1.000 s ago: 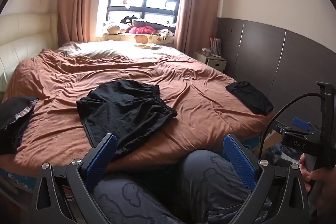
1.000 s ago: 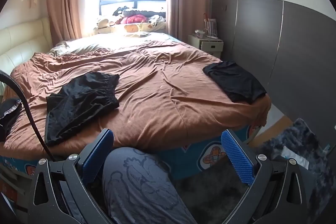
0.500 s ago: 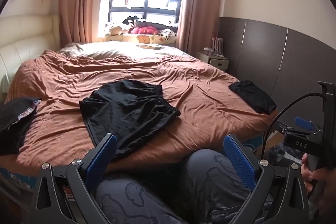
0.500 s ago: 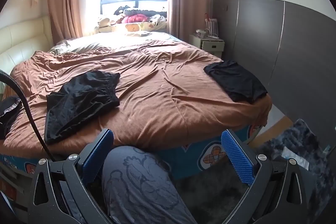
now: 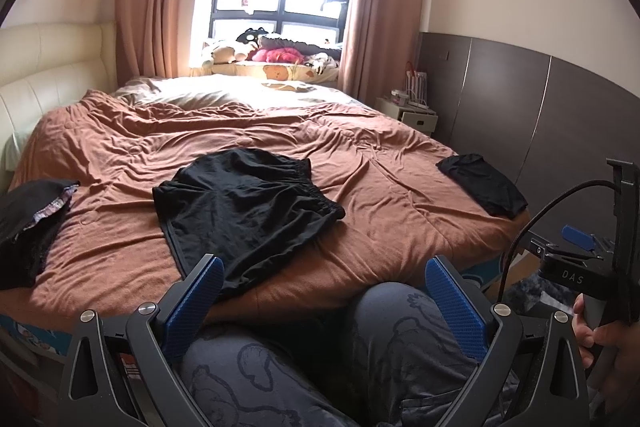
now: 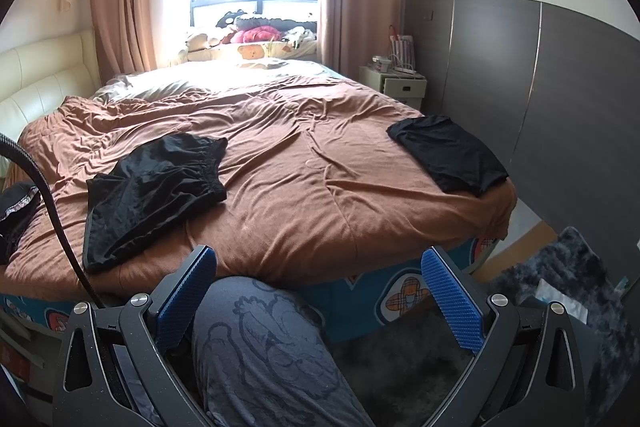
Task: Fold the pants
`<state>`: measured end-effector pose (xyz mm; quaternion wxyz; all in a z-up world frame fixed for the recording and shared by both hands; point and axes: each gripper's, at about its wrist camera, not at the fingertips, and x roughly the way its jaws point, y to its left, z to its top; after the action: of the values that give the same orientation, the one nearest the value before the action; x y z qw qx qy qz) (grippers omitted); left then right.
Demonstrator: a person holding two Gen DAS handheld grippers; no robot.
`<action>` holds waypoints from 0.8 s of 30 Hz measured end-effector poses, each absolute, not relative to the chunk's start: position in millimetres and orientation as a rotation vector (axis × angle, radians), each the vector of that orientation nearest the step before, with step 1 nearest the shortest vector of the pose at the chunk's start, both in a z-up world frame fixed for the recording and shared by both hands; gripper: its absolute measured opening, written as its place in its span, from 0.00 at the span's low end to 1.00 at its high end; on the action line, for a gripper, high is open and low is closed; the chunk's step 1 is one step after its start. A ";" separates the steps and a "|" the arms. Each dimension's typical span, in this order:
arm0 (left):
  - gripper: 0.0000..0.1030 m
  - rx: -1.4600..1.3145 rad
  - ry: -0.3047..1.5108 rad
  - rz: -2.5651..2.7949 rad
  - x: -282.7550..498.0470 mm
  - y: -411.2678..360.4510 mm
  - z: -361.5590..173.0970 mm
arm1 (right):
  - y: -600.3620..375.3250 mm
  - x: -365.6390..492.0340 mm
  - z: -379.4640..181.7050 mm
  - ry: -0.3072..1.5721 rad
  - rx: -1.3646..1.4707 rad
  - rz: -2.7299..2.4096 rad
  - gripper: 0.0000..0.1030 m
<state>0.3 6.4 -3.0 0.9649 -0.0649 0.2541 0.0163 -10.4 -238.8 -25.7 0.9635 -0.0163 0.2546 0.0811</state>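
Left gripper (image 5: 324, 303): jaws spread wide, holding nothing, low over the person's knees (image 5: 384, 323) at the near edge of the bed.
Right gripper (image 6: 320, 297): jaws spread wide too, nothing between them, also at the near edge.
Black pants (image 5: 244, 205): lying rumpled on the brown bedspread (image 5: 380, 187), near-left part of the bed, elastic waistband toward the right.
Folded black garment (image 6: 448, 155): right edge of the bed, well apart from the pants.
Dark clothing pile (image 5: 28, 223): far left edge.
Nightstand (image 6: 394, 83): far right, beside the bed.
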 end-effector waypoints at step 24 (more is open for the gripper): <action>0.99 -0.141 0.523 0.037 2.7 9.5 -6.3 | -238.8 -8.4 -28.6 0.515 -0.037 0.171 1.00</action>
<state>2.7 9.5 -6.3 0.9634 -0.0694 0.2582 0.0185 -8.4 -238.8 -28.6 0.9632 -0.0183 0.2545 0.0842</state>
